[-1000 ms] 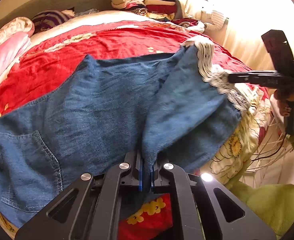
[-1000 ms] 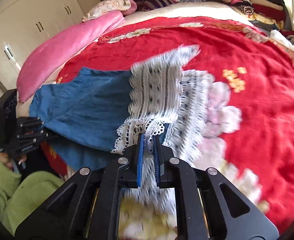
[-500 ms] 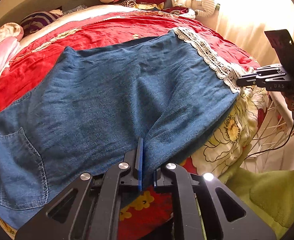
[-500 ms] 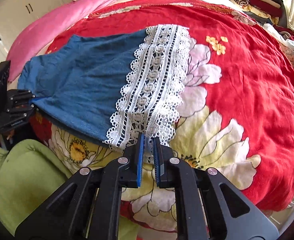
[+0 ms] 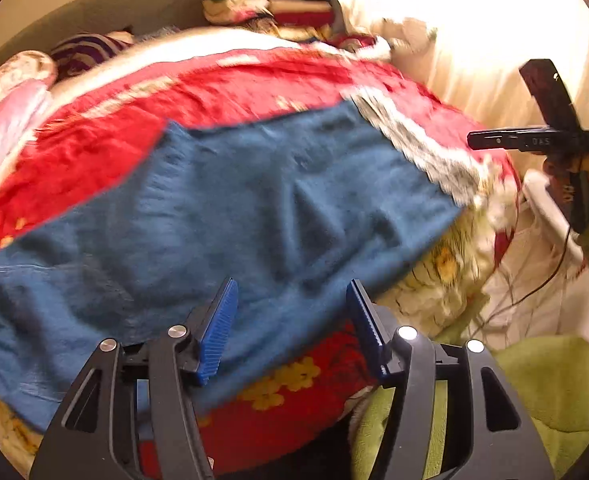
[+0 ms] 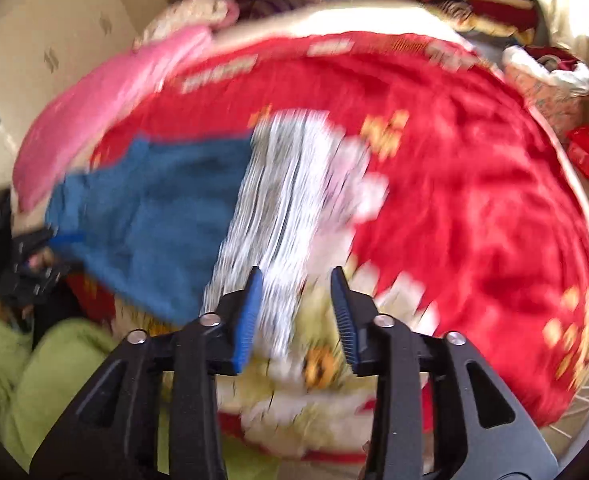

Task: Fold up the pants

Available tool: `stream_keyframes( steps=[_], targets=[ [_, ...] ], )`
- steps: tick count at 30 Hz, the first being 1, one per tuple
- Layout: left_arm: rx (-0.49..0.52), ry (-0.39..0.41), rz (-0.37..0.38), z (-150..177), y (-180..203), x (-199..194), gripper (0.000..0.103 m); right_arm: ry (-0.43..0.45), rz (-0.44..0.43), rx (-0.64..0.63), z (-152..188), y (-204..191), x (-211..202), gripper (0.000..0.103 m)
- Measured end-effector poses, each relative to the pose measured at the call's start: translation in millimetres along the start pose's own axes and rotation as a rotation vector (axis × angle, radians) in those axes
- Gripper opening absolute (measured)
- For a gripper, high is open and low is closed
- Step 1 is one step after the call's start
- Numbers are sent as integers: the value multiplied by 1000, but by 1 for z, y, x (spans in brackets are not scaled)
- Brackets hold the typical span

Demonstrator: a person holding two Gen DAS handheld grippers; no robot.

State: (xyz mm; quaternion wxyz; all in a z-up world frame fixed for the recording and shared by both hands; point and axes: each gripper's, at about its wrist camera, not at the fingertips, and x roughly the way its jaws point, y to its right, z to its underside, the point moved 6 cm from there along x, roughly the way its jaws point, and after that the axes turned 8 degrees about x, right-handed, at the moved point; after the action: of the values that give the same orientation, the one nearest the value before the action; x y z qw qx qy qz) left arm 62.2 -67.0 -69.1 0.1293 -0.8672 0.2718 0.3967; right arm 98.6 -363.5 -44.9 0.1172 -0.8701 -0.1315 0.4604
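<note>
Left wrist view shows your left gripper [image 5: 290,320] with its jaws just opened, blue pads apart and free of the cloth; the blue pants [image 5: 222,216] lie spread on the red bedspread [image 5: 222,92] directly ahead of it, their near edge passing between and under the fingers. The lace hem [image 5: 422,148] sits ahead to the right, near your right gripper [image 5: 530,142]. In the right wrist view, your right gripper [image 6: 296,312] has also just opened, its pads clear of the lace hem [image 6: 278,200], which lies straight ahead between the fingers. Both views are blurred.
</note>
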Motion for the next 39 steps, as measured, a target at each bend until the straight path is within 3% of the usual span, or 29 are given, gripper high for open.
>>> stream_keyframes(
  steps=[6,8,14,19,24,28,29,30,31,33,34,35,39],
  targets=[
    [-121,44,-52,-17,-46,-16,55,38,-97,68,-53,-1,28,41],
    [-179,58,-42,-27,-63,-14,55,24,-105,87,-64,1,43,43],
    [-213,24,-47,-61,-95,12,55,-45,-154,125,-93,7,89,49],
    [-217,-24,-33,-86,-112,49,55,-105,-194,119,-97,2,118,55],
    [-230,-91,-26,-86,-125,93,55,-121,-215,106,-94,2,132,61],
    [-285,-100,52,-79,-129,116,53,-107,-232,94,-90,3,134,63],
    [-298,-94,64,-79,-129,117,48,-106,-231,85,-89,3,134,61],
    [-311,-88,84,-79,-129,117,27,-99,-222,63,-88,2,133,59],
    [-332,-70,130,-80,-127,116,11,-97,-213,49,-87,2,132,52],
    [-332,-58,136,-81,-122,111,11,-79,-203,33,-88,2,129,38],
    [-304,-55,116,-83,-117,107,11,-70,-230,30,-87,1,125,22],
    [-294,-43,109,-85,-114,103,11,-67,-245,25,-87,-2,123,17],
    [-287,15,78,-101,-114,84,10,-4,-200,-78,-90,-13,103,14]
  ],
)
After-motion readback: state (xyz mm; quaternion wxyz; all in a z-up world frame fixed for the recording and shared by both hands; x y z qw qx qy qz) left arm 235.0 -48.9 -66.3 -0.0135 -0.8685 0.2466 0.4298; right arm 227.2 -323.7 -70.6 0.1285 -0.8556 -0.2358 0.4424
